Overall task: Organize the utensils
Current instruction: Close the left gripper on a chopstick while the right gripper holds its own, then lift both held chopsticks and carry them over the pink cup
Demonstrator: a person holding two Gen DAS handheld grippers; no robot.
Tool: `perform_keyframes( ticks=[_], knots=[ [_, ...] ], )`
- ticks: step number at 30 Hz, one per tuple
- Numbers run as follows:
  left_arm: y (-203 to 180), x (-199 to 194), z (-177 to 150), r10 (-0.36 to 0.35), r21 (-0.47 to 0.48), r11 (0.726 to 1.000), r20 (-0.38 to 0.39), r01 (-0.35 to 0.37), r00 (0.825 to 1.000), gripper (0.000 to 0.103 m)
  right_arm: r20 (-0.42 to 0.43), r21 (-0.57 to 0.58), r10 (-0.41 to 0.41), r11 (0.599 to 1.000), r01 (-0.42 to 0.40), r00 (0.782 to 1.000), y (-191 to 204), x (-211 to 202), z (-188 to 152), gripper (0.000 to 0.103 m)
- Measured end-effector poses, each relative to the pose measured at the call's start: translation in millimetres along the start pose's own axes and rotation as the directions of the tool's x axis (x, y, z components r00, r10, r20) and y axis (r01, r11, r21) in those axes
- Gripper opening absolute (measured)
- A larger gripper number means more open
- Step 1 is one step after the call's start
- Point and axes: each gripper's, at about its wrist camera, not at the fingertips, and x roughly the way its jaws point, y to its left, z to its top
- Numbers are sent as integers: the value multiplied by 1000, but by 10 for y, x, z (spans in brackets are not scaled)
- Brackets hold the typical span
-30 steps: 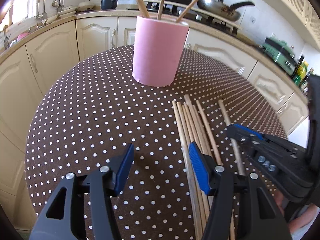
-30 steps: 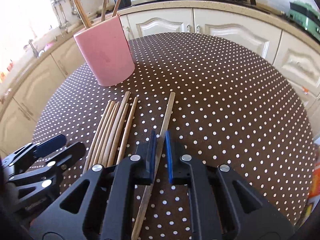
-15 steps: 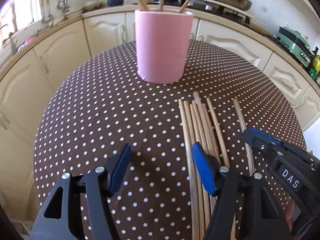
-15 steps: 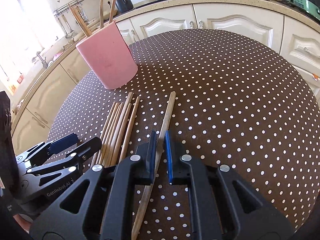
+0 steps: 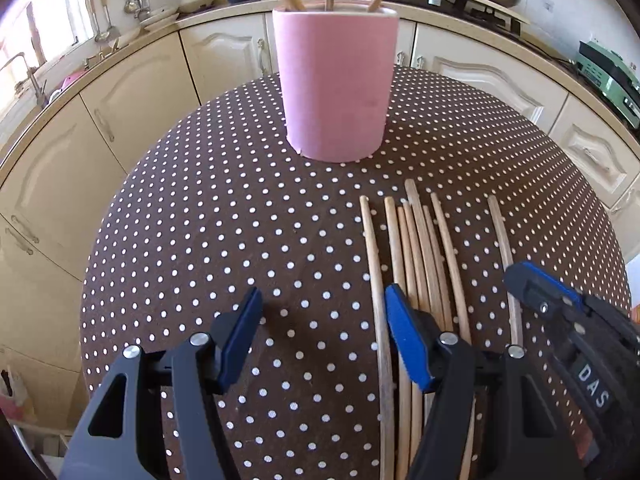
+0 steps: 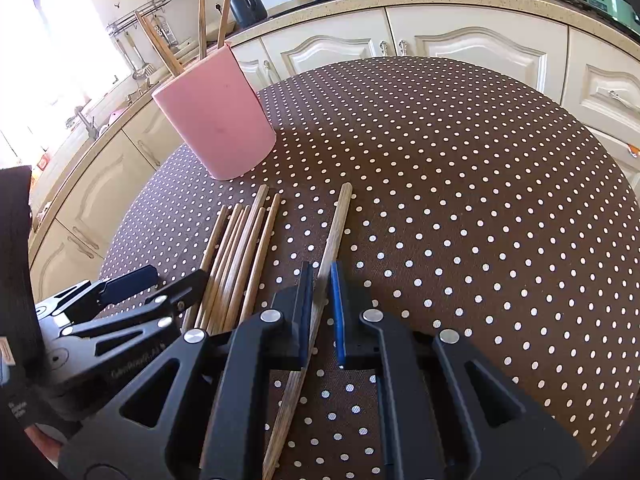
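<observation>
Right gripper (image 6: pixel 320 312): closed on the lone chopstick (image 6: pixel 334 232).
Lone chopstick: lies flat on the table (image 6: pixel 480 200), a little apart from the bundle, on its right. Its long way points from the near edge toward the pink cup (image 6: pixel 216 120).
Left gripper (image 5: pixel 320 340): open, holding nothing. Its jaws have just been opening.
Bundle of chopsticks (image 5: pixel 416 248): flat on the table, under the left gripper's right finger; the leftmost stick is between the jaws.
Pink cup: standing near the far edge, sticks already in it.
Nearer hand: the right one, I think, lifts its stick to the cup.

White letters "DAS" stand on the black body of the right claw (image 5: pixel 516 276).
</observation>
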Motion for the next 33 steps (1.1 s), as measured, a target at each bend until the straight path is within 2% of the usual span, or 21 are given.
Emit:
perform_keyframes(
  ticks=[3, 4, 5, 6, 7, 8, 14, 20, 25, 33],
  knots=[
    [-33, 53, 36, -11, 12, 1000, 19, 11, 1000, 63, 1, 8, 7, 1000, -7, 1000, 3, -4, -5, 10],
    [-33, 62, 34, -17, 13, 1000, 33, 17, 999, 58, 1, 10, 9, 1000, -9, 1000, -3, -6, -3, 10],
    [-16, 51, 36, -10, 9, 1000, 50, 10, 999, 42, 1, 12, 11, 1000, -11, 1000, -4, -7, -2, 10],
    [-7, 49, 24, -3, -1, 1000, 68, 3, 998, 34, 1, 15, 13, 1000, -13, 1000, -3, -8, -2, 10],
    [11, 50, 15, -5, -14, 1000, 77, 6, 997, 17, 1, 18, 17, 1000, -17, 1000, -11, -8, 1, 10],
    [30, 56, 7, -18, -20, 1000, 82, 19, 996, 7, 1, 20, 22, 1000, -22, 1000, -13, -11, 1, 10],
    [172, 68, -60, -95, -57, 993, 83, 100, 992, 7, 0, 12, 23, 1000, -23, 1000, -16, -24, -4, 10],
    [248, -14, -150, -93, -76, 992, 90, 100, 992, 7, -1, -12, 7, 1000, -7, 1000, 25, -72, -87, 9],
    [311, -152, -168, -98, -78, 991, 128, 108, 987, 7, 18, -2, 2, 1000, -2, 1000, 8, -135, -109, 9],
    [315, -447, -119, -90, -45, 994, 230, 103, 969, 7, 153, -42, -9, 999, 16, 988, 74, -481, 3, 8]
  ],
)
